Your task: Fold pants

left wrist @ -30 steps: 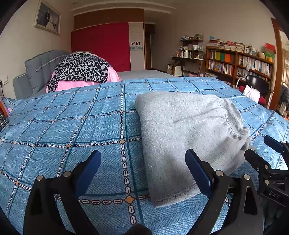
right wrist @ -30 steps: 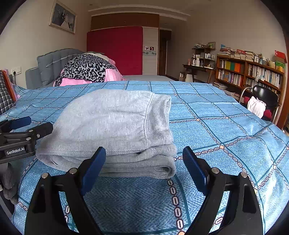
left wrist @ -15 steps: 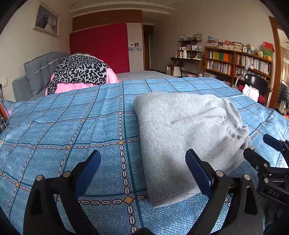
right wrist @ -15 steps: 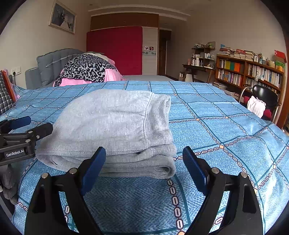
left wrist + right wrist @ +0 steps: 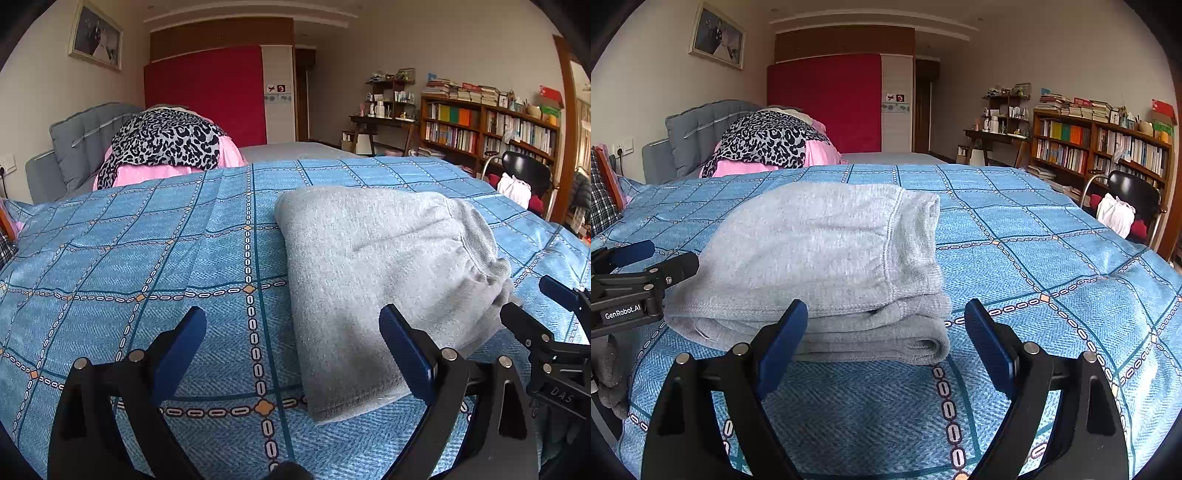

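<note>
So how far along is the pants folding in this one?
Done: the grey pants lie as a compact layered stack on the blue bedspread. In hand: nothing; the left gripper and right gripper are both open, off the fabric. Left: apparently nothing, perhaps squaring the edges.

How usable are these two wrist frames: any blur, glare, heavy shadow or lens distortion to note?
Left wrist view: sharp, soft even daylight, no glare; the fisheye bows the blue bedspread and blacks out the corners. Right wrist view: equally sharp, the folded grey pants show their knit clearly, with only a faint shadow under their near edge; the bookshelf curves at the rim.
</note>
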